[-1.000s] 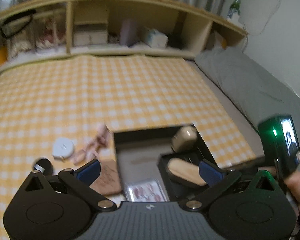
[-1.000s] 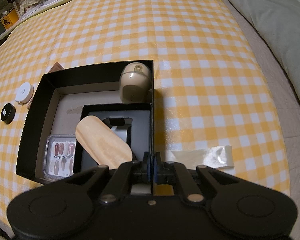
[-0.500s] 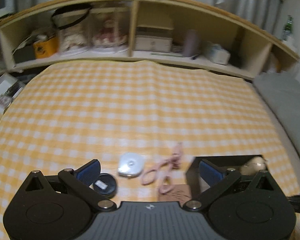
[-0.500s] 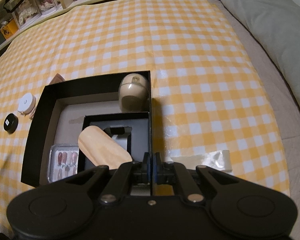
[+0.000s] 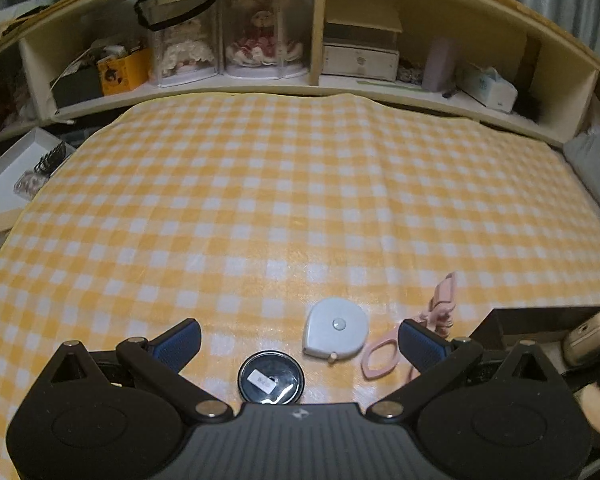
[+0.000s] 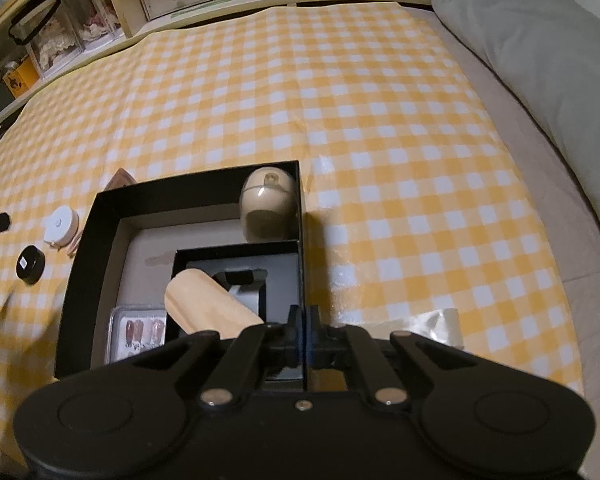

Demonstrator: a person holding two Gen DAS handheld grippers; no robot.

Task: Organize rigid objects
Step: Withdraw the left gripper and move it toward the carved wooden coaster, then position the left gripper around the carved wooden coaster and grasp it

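My left gripper (image 5: 300, 340) is open and empty, low over the checked cloth. Between its fingers lie a small black round jar (image 5: 269, 377) and a white tape measure (image 5: 335, 329); pink scissors (image 5: 412, 340) lie by the right finger. My right gripper (image 6: 305, 322) is shut on the right wall of the black box (image 6: 302, 280). The box holds a beige egg-shaped case (image 6: 267, 205), a smaller black box (image 6: 280, 276), a wooden oval piece (image 6: 210, 308) and a pack of press-on nails (image 6: 138, 334). The jar (image 6: 30, 265) and tape measure (image 6: 61, 221) lie left of the box.
A wooden headboard shelf (image 5: 320, 40) with dolls and boxes runs along the far edge. A grey pillow (image 6: 540, 52) lies at the right. A clear plastic wrapper (image 6: 428, 326) lies right of the box. A brown card corner (image 6: 121, 179) shows behind the box.
My left gripper has swung left, away from the black box, and now faces the jar, tape measure and scissors. My right gripper stays shut on the box wall.
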